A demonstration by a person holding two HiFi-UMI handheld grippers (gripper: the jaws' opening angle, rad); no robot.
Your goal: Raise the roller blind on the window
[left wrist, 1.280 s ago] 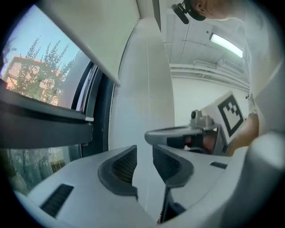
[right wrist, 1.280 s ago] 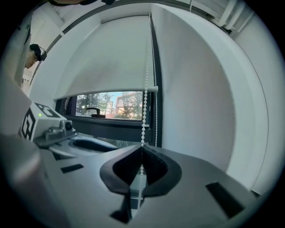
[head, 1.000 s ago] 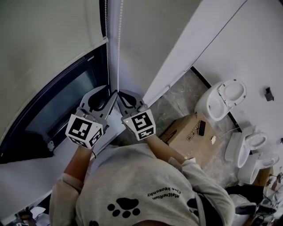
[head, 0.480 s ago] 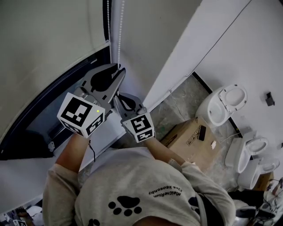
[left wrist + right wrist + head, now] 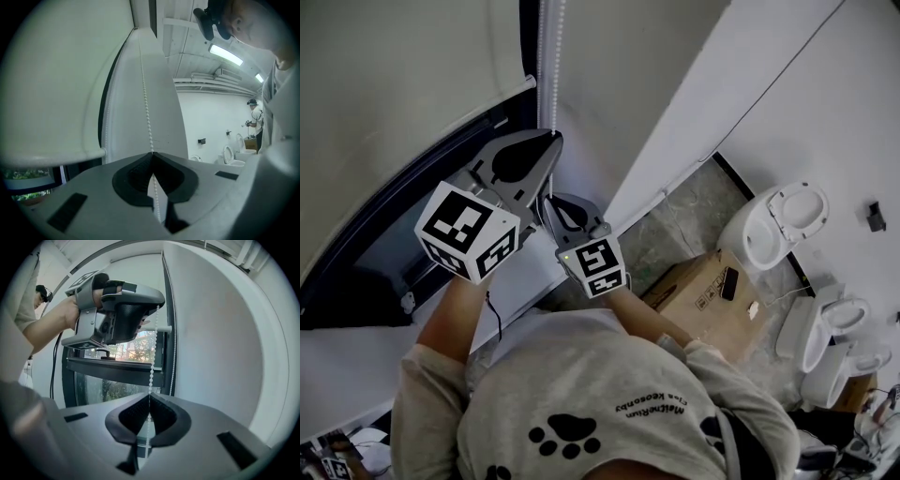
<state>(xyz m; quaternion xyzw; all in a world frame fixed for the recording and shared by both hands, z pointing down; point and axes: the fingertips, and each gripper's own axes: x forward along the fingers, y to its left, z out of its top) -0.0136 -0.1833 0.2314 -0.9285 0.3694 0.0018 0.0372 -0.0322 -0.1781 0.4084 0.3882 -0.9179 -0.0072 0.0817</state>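
Head view: my left claw, jaws just closed, pinches the white bead chain at the roller blind's right edge. My right claw pinches it just below.

Left gripper view: round beads rise from my pressed-together jaws, beside the smooth blind's bottom bar.

Right gripper view: the chain is clamped between ribbed dark pads, window glass behind.

Seeing white toilets standing in a row, a cardboard box sitting just beside them, carrying a small dark object.
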